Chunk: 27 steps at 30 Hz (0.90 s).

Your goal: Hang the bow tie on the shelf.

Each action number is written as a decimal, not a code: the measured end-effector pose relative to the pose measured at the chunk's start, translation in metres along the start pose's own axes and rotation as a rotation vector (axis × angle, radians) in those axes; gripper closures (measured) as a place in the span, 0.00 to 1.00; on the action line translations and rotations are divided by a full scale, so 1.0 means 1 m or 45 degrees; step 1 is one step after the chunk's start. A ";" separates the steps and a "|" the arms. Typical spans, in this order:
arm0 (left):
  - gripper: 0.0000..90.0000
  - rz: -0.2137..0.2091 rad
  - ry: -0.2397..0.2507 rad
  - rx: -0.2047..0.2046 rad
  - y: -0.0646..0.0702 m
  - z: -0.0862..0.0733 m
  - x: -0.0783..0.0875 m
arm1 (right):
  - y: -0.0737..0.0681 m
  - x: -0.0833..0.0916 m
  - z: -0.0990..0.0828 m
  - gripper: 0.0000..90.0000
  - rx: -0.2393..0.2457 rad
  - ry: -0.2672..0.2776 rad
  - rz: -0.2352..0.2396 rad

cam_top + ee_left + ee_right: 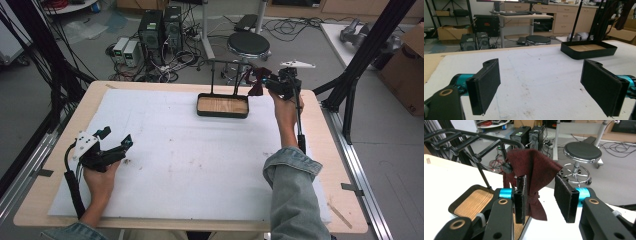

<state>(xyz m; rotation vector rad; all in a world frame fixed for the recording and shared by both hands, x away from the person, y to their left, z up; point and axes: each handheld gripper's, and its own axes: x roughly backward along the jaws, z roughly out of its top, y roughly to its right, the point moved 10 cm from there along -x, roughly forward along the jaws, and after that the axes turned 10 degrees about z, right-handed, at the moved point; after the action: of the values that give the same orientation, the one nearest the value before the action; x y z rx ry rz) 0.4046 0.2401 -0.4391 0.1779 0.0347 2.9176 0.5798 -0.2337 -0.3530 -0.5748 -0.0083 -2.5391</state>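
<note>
From the high view, we saw the right gripper (261,83) raised at the far edge of the desk (45,195), beside the dark red cloth (255,86) that hung from the black rack (223,63) above the wood-lined tray (222,106). The left gripper (116,137) rested near the desk's left front edge, well apart from the rack, on the white sheet (200,165) that covered the desk.

In the left gripper view, its jaws stood spread wide with nothing between them; bare white sheet (536,75) lay ahead, and the tray (589,52) sat farther off to the right.

In the right gripper view, we found the cloth (531,167) draped over the end of the rack's top bar (486,138), its lower end hanging down past the tray's (459,205) rim. The right gripper's (544,197) jaws stood parted: the left pad lay against a fold of the cloth or just beside it, and the right pad stood clear, so they were not pinching it.

We judged the hanging largely done: the cloth rested on the rack by its own weight. What was left, as far as we could tell, was to draw the right gripper clear without dragging the cloth off the bar.
</note>
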 end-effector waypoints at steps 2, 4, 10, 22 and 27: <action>0.18 0.003 0.000 0.000 0.000 0.000 0.000 | 0.000 0.003 0.002 0.68 0.003 0.011 -0.005; 0.18 0.004 0.002 0.003 0.000 0.000 0.000 | 0.001 0.007 0.004 0.65 0.001 0.022 -0.005; 0.18 0.005 0.004 0.002 0.000 0.000 0.000 | -0.002 0.020 0.013 0.60 0.005 0.072 0.009; 0.18 0.009 0.005 0.002 -0.001 0.000 0.001 | -0.013 0.053 0.030 0.49 0.032 0.155 0.041; 0.18 0.009 0.004 0.000 -0.001 0.000 0.001 | -0.022 0.070 0.036 0.44 0.055 0.212 0.050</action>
<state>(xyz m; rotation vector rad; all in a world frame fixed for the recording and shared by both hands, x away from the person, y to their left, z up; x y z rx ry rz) 0.4040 0.2409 -0.4386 0.1733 0.0348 2.9251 0.5297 -0.2454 -0.2896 -0.3426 0.0074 -2.5342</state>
